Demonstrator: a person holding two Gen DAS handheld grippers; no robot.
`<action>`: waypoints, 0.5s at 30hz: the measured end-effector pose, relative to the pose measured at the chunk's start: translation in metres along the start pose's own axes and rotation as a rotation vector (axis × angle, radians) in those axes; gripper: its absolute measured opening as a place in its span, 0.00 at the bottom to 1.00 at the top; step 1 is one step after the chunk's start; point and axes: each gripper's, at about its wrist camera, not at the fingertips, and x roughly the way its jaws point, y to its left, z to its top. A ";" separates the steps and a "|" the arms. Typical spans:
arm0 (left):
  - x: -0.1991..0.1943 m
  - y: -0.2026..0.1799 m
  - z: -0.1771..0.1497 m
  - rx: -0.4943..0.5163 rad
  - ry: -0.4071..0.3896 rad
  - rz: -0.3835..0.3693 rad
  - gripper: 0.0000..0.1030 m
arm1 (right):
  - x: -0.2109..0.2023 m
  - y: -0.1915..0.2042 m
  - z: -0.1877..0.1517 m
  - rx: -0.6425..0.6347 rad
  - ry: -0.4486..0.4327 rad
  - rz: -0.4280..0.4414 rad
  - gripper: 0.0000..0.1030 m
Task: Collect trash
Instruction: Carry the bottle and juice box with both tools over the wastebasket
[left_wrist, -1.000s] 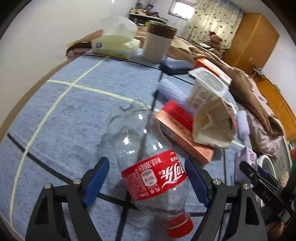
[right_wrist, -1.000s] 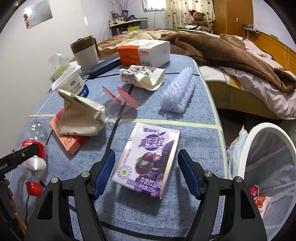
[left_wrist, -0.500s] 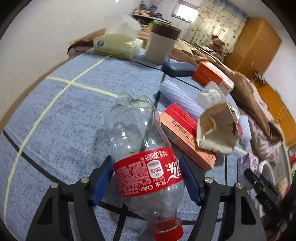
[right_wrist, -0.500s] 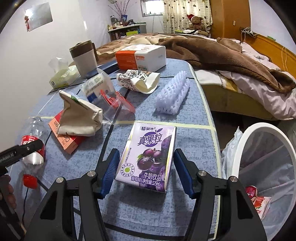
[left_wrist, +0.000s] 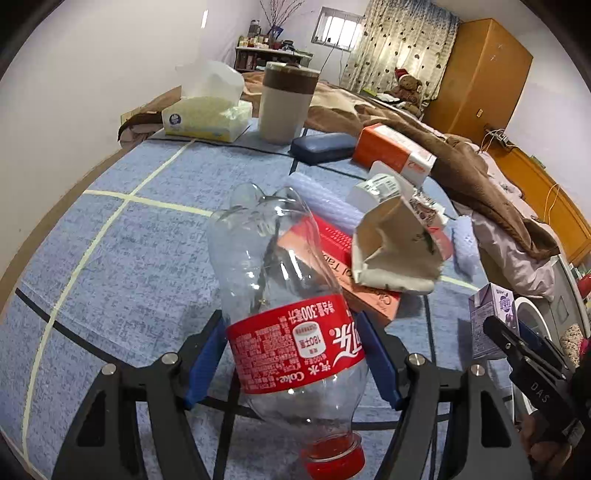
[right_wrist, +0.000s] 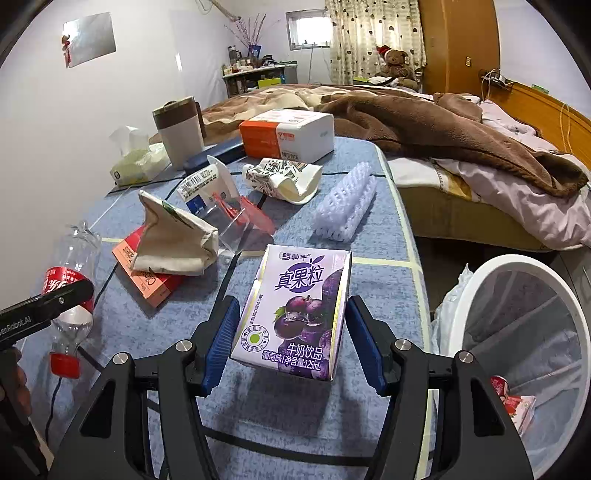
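Note:
An empty clear Coke bottle (left_wrist: 266, 251) with a red label and red cap sits cap-down between the blue pads of my left gripper (left_wrist: 291, 332), which is shut on the label band; it hangs just above the blue table mat (left_wrist: 122, 266). The bottle (right_wrist: 68, 280) also shows at the left of the right wrist view. My right gripper (right_wrist: 292, 312) is shut on a purple grape milk carton (right_wrist: 303, 280), held slightly off the mat. A white trash bin (right_wrist: 491, 266) with a clear liner stands off the table's right edge, some red packaging inside.
On the mat lie a crumpled paper bag (right_wrist: 173, 240) on a red-orange box (right_wrist: 147, 284), a clear plastic piece (right_wrist: 240, 221), a yogurt cup (right_wrist: 203, 184), a squashed paper cup (right_wrist: 284, 181) and white foam netting (right_wrist: 343, 206). A mug (right_wrist: 181, 129), tissues (right_wrist: 136, 162) and an orange pack (right_wrist: 284, 136) stand behind. A bed (right_wrist: 480, 140) is on the right.
Both grippers narrowed from standing wide around their items to gripping them. The bottle has tipped up off the mat, and the carton has lifted from lying flat.

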 end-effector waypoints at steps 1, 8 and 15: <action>-0.003 -0.003 -0.001 0.014 -0.011 0.005 0.71 | -0.002 -0.001 -0.001 0.003 -0.005 0.003 0.59; -0.022 -0.020 -0.004 0.061 -0.038 -0.023 0.71 | -0.021 -0.006 -0.001 0.014 -0.035 0.006 0.59; -0.037 -0.042 -0.008 0.108 -0.062 -0.067 0.71 | -0.043 -0.014 0.000 0.022 -0.082 -0.004 0.59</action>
